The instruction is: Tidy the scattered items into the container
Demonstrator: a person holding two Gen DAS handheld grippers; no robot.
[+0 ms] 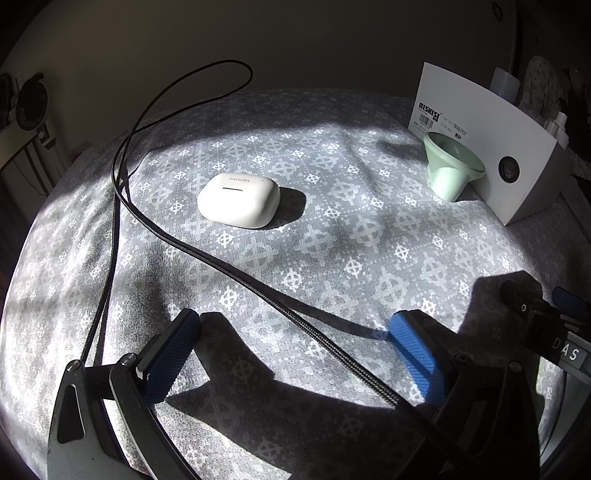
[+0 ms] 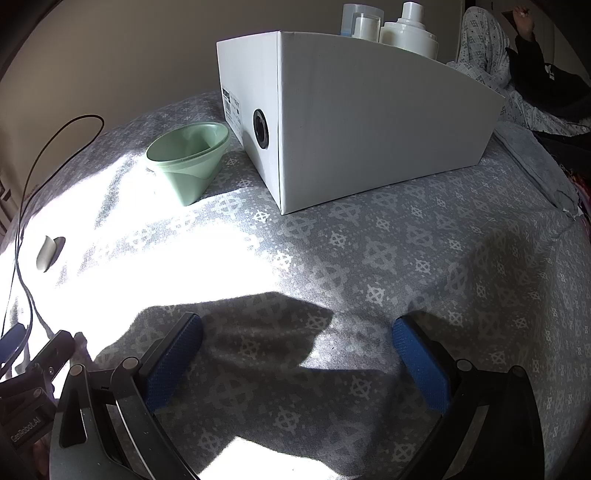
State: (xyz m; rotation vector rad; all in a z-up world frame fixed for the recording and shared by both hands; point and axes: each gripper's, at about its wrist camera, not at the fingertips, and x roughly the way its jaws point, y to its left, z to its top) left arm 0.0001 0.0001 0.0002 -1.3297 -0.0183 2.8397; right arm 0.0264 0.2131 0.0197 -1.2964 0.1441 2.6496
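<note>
**Some things packed, three still out**

On the patterned bed cover [image 1: 332, 229], a black cable [image 1: 207, 254] is seen at the left. It runs long, from far away toward the camera, and passes between the blue pads of the left tongs [image 1: 295, 339]. These tongs are spread wide and nothing is held. The white earbud case [image 1: 238, 201] is laid flat next, its long side going left to right. The green cup [image 1: 448, 171] is tipped against the white box [image 2: 369, 122]. Bottles [image 2: 406, 29] are already stood in the box. The right tongs [image 2: 297, 347] are also wide and empty.
</note>
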